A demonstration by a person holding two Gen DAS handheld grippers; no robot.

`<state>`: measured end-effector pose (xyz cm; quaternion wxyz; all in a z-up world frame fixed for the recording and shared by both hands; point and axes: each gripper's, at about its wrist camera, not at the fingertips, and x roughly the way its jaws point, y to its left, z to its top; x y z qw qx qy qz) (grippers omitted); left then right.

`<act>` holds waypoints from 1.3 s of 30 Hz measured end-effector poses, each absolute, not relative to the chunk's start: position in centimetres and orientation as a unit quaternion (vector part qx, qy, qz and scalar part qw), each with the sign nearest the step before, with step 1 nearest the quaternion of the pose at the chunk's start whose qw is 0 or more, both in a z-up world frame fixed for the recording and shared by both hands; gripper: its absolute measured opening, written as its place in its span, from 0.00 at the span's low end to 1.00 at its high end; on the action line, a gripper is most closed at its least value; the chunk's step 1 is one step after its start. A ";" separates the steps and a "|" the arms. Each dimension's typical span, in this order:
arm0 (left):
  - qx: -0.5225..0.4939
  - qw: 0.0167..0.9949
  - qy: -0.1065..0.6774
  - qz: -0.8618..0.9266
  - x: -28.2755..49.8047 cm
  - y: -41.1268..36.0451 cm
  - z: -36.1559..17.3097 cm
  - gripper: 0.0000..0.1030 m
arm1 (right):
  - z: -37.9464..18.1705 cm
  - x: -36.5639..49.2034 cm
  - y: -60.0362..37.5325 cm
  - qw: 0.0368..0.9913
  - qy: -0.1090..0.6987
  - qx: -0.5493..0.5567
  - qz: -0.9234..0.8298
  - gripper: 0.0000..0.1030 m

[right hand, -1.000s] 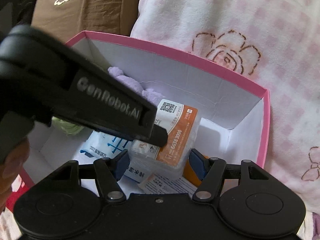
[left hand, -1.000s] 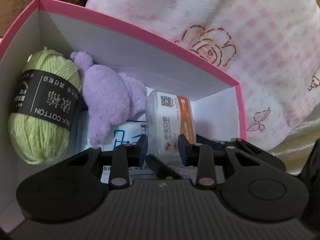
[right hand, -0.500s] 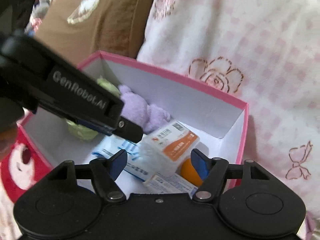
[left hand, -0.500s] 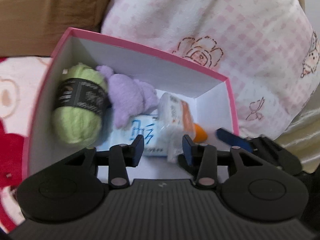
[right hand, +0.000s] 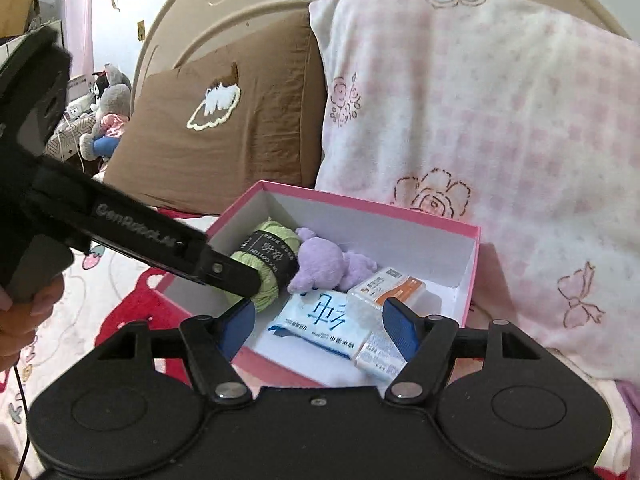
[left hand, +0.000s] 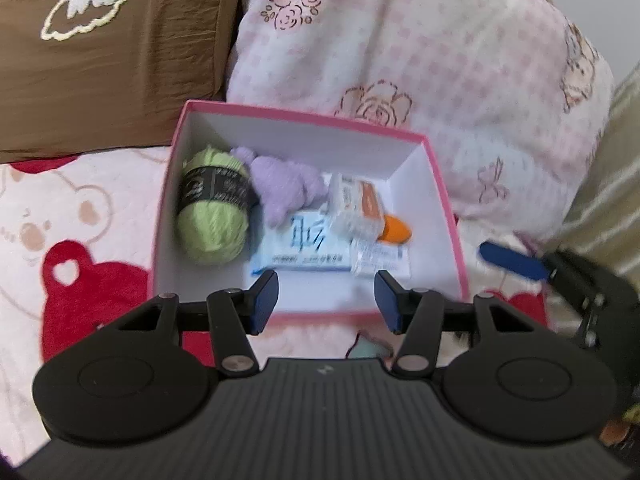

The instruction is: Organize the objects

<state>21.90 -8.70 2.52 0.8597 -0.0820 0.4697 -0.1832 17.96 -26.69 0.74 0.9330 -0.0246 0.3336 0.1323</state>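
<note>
A pink box [left hand: 300, 114] [right hand: 360, 200] with a white inside lies on the bed. It holds a green yarn ball [left hand: 212, 216] [right hand: 268, 256], a purple plush [left hand: 284, 188] [right hand: 328, 260], a blue-and-white wipes pack [left hand: 304, 248] [right hand: 320, 316], a clear pack with an orange label [left hand: 356, 204] [right hand: 388, 288], an orange item [left hand: 396, 230] and a small packet [left hand: 380, 258]. My left gripper [left hand: 326, 300] hovers above the box's near edge, jaws opening, nothing between them. My right gripper [right hand: 318, 320] hangs over the near rim, jaws also opening and empty.
A brown pillow [left hand: 100, 60] and a pink checked pillow [left hand: 440, 60] lean behind the box. The bedspread [left hand: 72, 272] with red bears spreads to the left. A hand [right hand: 24, 312] holds the left gripper's handle. Plush toys [right hand: 108, 112] sit far left by the headboard.
Both grippers have pulled back and up out of the box, so the whole box now shows. The left jaws have spread wider, the right slightly. The clear pack stays in the box.
</note>
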 end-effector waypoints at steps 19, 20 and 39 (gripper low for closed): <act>-0.057 0.878 0.449 -0.156 12.7 -3.4 6.4 0.67 | 5.4 10.1 -23.4 0.939 0.333 -0.005 0.087 0.74; -0.061 0.876 0.449 -0.164 12.5 -3.3 6.4 0.67 | 5.4 9.7 -23.3 0.939 0.333 -0.002 0.082 0.74; -0.049 0.877 0.459 -0.134 9.6 -2.0 2.8 0.79 | 2.1 4.4 -24.5 0.929 0.368 0.019 0.028 0.77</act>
